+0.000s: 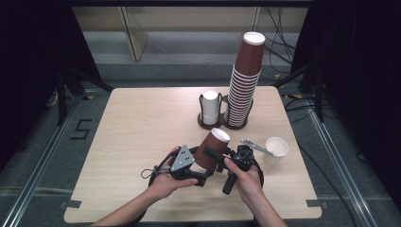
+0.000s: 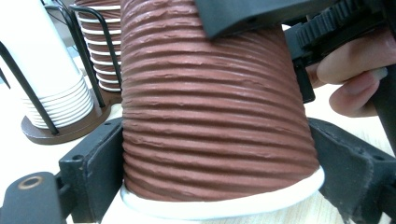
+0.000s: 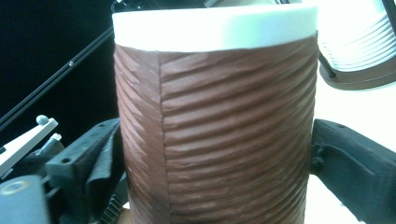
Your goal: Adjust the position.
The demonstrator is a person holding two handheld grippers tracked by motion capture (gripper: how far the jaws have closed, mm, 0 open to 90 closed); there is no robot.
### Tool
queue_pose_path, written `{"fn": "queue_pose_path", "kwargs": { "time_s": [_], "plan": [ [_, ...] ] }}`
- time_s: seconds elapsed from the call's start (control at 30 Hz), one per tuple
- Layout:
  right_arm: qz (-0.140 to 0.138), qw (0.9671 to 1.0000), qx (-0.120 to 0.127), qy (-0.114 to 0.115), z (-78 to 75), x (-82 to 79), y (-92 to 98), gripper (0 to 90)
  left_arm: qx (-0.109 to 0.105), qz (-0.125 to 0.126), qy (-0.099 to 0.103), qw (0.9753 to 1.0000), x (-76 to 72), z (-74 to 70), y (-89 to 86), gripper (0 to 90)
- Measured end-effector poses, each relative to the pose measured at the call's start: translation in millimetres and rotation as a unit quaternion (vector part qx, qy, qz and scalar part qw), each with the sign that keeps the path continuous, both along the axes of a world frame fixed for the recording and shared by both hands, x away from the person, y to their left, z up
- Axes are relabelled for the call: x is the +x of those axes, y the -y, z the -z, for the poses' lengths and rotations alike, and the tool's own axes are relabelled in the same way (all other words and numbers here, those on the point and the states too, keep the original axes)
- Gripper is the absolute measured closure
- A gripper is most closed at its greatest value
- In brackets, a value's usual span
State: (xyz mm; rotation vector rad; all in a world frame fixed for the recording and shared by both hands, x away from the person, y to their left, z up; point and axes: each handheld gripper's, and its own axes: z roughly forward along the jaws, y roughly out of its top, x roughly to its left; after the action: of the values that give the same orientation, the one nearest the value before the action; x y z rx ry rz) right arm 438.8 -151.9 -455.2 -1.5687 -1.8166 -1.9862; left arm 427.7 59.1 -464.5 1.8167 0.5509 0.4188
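Observation:
A brown ribbed paper cup [image 1: 212,147] hangs tilted over the table's front middle, its white closed end pointing up and away. Both grippers hold it. My left gripper [image 1: 199,166] is shut on the wide end; in the left gripper view its jaws press both sides of the cup [image 2: 210,116] just above the white rolled rim. My right gripper [image 1: 221,158] is shut on the cup higher up. In the right gripper view the cup [image 3: 215,126] sits between that gripper's two jaws, which touch its sides.
A tall stack of upturned brown cups [image 1: 244,80] stands in a wire holder at the back, beside a short stack of white cups [image 1: 210,106]. A single white cup [image 1: 276,150] with a grey utensil [image 1: 253,145] stands at the right, near the table edge [image 1: 302,161].

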Motion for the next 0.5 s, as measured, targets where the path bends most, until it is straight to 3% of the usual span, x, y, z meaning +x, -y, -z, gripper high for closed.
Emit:
{"fn": "queue_pose_path", "kwargs": {
  "time_s": [0.17,0.33,0.37,0.4,0.5],
  "plan": [
    [0.001,0.9999,-0.007,-0.010,-2.3,-1.3,-0.3,1.9,0.001,0.000,0.002,1.0000,-0.4,-0.2,-1.6,11.1],
    [-0.011,0.9997,-0.018,0.013,-7.6,-1.8,2.2,0.8,0.008,0.000,0.002,1.0000,-0.1,-1.0,-7.2,11.1],
    [-0.013,0.9998,-0.017,0.004,-9.8,-3.1,1.4,0.7,0.012,0.000,0.001,0.9999,-0.3,-1.4,-8.1,11.1],
    [-0.015,0.9994,-0.027,0.017,-9.5,-1.7,2.7,0.7,0.016,0.000,0.000,0.9999,-0.7,-1.8,-9.0,11.1],
    [-0.024,0.9989,-0.035,0.019,-10.4,-2.1,3.5,0.6,0.021,0.002,-0.001,0.9998,-0.9,-2.1,-11.3,11.0]
  ]
}}
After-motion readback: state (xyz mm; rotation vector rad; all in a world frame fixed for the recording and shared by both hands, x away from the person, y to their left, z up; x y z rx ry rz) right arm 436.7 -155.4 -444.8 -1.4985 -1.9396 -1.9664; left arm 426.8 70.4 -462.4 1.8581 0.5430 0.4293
